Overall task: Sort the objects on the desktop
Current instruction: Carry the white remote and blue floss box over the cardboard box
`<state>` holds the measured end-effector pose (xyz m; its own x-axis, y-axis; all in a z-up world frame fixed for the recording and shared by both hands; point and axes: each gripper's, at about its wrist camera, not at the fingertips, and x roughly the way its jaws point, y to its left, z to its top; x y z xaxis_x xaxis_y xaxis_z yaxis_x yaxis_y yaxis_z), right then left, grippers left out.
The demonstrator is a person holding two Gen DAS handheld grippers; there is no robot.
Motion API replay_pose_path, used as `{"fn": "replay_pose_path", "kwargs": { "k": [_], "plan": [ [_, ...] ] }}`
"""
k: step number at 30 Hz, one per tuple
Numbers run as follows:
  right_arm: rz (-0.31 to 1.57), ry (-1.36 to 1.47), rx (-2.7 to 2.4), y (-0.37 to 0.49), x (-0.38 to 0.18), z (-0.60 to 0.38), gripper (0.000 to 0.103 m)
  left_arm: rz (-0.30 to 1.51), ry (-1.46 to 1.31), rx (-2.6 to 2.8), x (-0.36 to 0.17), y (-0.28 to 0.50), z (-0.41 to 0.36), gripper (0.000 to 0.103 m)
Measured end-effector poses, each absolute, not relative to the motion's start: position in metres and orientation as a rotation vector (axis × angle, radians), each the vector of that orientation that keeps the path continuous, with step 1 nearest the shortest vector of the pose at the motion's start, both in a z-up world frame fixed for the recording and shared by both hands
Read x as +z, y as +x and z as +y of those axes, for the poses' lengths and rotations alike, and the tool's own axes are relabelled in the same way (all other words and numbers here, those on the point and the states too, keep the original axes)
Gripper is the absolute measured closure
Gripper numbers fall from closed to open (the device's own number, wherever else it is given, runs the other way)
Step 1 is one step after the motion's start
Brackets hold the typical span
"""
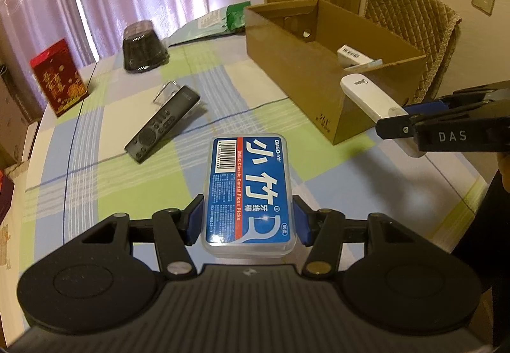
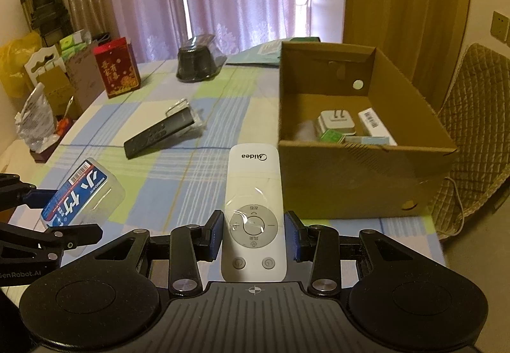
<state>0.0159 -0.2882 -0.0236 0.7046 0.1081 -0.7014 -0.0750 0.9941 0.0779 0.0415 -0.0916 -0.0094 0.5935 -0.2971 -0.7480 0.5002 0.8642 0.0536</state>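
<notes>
My left gripper (image 1: 248, 219) is shut on a clear floss pick box (image 1: 248, 190) with a blue label, held above the table; the same floss box (image 2: 79, 193) shows at the left of the right wrist view. My right gripper (image 2: 254, 235) is shut on a white Midea remote (image 2: 254, 212), which points forward just left of the cardboard box (image 2: 357, 180). That white remote (image 1: 376, 101) also appears at the right of the left wrist view, near the cardboard box (image 1: 293, 66). A black remote (image 1: 162, 126) lies propped on a clear stand mid-table.
The cardboard box holds a charger plug (image 2: 336, 123) and small white cartons (image 2: 376, 125). A red gift box (image 1: 59, 77), a black lidded container (image 1: 145, 48) and a green envelope (image 1: 204, 26) sit at the far side. A padded chair (image 2: 475, 117) stands right of the table.
</notes>
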Motion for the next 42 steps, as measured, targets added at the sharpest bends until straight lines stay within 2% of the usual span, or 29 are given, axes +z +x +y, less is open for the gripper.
{"fn": "replay_pose_path", "kwargs": {
  "k": [25, 42],
  "plan": [
    [0.704, 0.052, -0.037, 0.065, 0.027, -0.384, 0.064, 0.638, 0.311, -0.639, 0.047, 0.103, -0.204, 0.052],
    [0.747, 0.073, -0.048, 0.094, 0.017, -0.412, 0.064, 0.652, 0.332, -0.695, 0.040, 0.138, -0.251, 0.052]
  ]
}}
